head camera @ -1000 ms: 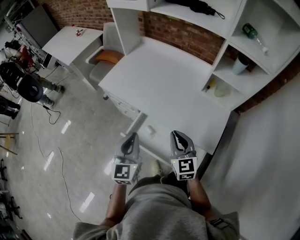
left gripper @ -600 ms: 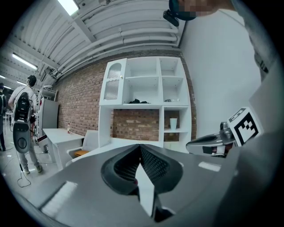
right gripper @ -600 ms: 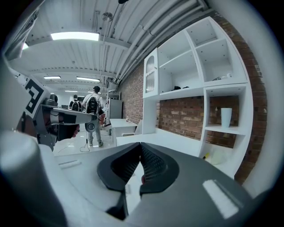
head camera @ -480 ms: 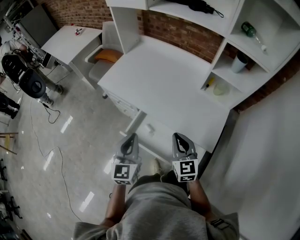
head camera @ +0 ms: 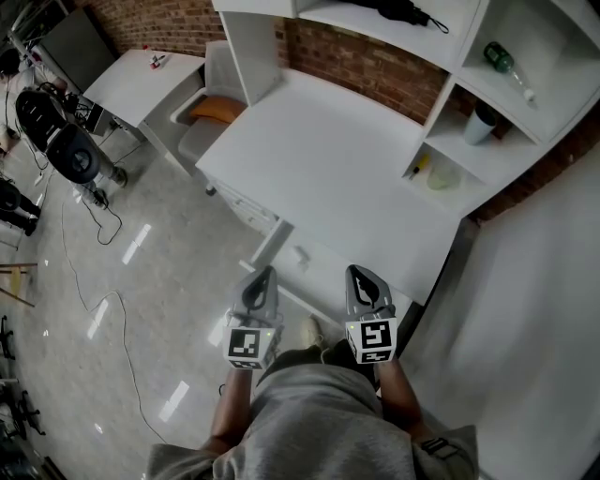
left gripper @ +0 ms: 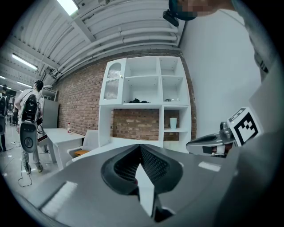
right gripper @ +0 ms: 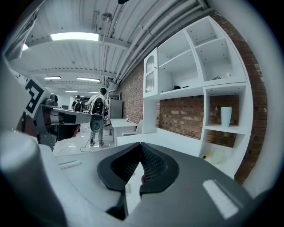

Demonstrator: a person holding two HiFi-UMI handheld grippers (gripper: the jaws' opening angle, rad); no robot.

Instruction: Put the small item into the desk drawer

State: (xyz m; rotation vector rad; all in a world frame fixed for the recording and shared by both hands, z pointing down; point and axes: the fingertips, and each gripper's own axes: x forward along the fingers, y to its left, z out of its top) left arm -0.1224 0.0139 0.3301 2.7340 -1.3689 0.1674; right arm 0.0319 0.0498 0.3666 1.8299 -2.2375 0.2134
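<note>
A white desk stands in front of me, with a drawer front and small handle under its near edge. A small yellow item lies in the lowest cubby of the shelf unit at the desk's right; in the right gripper view the yellow item lies beside a pale round container. My left gripper and right gripper hover side by side just short of the desk's near edge. Both are shut with nothing between the pads, as each gripper's own view confirms: left gripper, right gripper.
The shelf unit holds a white cup, a green bottle and a black umbrella. A chair with an orange cushion and a second table stand at the left. People with backpacks and cables are on the floor there.
Both grippers have stayed almost where they were. The people with backpacks at the left edge of the head view have shifted toward the top left.
</note>
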